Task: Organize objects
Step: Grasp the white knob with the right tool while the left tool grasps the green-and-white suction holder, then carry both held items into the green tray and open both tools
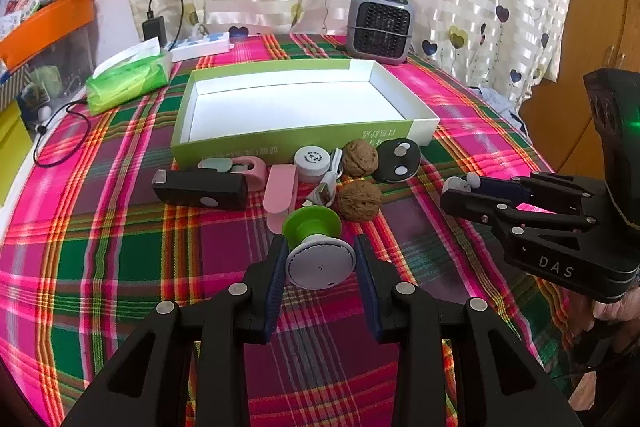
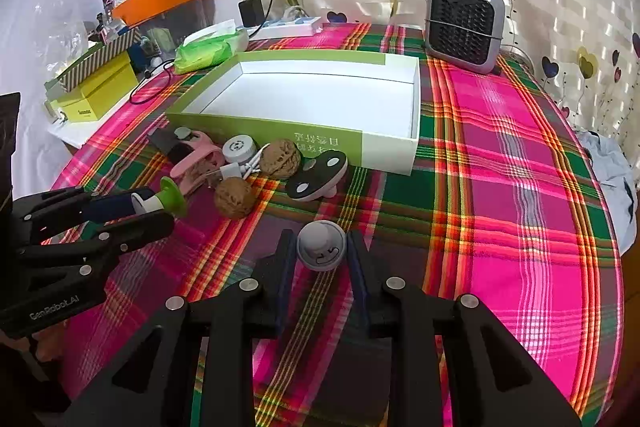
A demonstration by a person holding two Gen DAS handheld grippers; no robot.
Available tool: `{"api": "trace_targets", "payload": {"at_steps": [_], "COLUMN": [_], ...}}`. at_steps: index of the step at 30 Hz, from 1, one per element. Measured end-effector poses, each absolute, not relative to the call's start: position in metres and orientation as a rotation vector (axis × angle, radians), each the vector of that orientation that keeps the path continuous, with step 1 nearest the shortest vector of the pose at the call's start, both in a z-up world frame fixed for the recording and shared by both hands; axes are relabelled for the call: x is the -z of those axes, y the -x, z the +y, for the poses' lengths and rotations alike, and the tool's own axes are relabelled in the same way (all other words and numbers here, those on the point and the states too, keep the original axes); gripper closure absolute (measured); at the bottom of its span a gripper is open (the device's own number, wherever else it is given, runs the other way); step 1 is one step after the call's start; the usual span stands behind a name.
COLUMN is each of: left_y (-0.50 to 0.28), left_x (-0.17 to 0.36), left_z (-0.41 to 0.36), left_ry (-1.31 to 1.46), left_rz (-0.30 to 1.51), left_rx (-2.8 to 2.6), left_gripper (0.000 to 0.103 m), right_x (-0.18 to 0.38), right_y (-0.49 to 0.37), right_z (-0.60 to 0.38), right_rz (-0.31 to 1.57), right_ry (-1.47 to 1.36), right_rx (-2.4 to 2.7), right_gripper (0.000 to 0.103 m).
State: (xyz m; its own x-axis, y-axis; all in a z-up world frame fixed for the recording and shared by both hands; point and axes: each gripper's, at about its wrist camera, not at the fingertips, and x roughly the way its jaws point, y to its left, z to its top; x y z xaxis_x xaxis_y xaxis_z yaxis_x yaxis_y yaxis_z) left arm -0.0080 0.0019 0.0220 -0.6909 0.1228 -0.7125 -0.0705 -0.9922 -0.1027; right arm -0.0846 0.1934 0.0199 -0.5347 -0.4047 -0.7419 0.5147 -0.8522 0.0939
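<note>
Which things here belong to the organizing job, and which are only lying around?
Job: open box; green-and-white piece in left gripper; small grey piece in right gripper; two walnuts; white jar; black case.

Lying about: heater; tissue pack; charger.

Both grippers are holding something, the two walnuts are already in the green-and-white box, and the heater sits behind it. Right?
Not quite: the two walnuts lie on the tablecloth in front of the box, which the left wrist view shows empty. The left gripper and right gripper each hold something; the heater is behind.
</note>
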Motion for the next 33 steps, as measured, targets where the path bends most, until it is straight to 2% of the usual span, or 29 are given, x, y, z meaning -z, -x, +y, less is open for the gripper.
{"api": "trace_targets", "payload": {"at_steps": [33], "left_y": [0.039], "left_x": [-0.054], "left_z": [0.000], "left_ry": [1.056], "left_rz": [-0.079], "left_rx": [-2.852], "left_gripper": [0.072], "right_x": [-0.047], "right_y": [0.103], "right_z": [0.161], "right_rz": [0.190], "right_ry": [-0.962], "right_rx": [2.331], "right_gripper": [0.076]}}
